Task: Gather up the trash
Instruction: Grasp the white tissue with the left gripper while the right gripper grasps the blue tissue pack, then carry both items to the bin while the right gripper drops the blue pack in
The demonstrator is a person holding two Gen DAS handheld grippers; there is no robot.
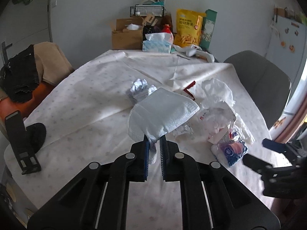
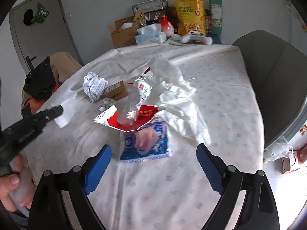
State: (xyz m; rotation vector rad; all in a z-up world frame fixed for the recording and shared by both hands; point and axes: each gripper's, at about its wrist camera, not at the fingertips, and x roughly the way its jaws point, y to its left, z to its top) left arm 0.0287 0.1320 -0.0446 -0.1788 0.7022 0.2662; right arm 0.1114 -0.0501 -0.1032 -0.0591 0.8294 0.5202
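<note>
**Inspector A:** The left gripper [image 1: 153, 143] is holding a white quilted paper napkin [image 1: 163, 113], its blue-padded jaws pressed together on one bunched corner. The sheet is fanning out above the pale dotted tablecloth [image 1: 86, 103], clear of it as far as I can judge.

**Inspector B:** Handling?

**A:** Very light and limp, in my judgement. It is drooping around the pinch, so a corner grip is proving adequate. It would tear before it slipped.

**B:** And the right gripper [image 2: 153, 164]?

**A:** Its jaws are standing wide apart with nothing between them, hovering over the near part of the table. Just beyond them is lying a flattened blue and white plastic wrapper with a pink picture [image 2: 146, 140].

**B:** Difficulty there?

**A:** It is lying flat on the cloth, so it looks thin and slick. I would be taking it by a raised edge or pinching up a fold.

**B:** The remainder?

**A:** Touching the wrapper's far edge, a torn red and white carton [image 2: 130, 121] is sitting with a clear crushed plastic bottle [image 2: 132, 105] on it; both look light, the bottle springy and slippery. A crumpled white plastic bag [image 2: 178, 103] is spreading to the right, soft enough to grab anywhere. A scrunched ball of printed grey paper [image 2: 94, 88] is resting beside a small brown cardboard box [image 2: 117, 91], the stiffest piece, best taken across its sides.
</note>
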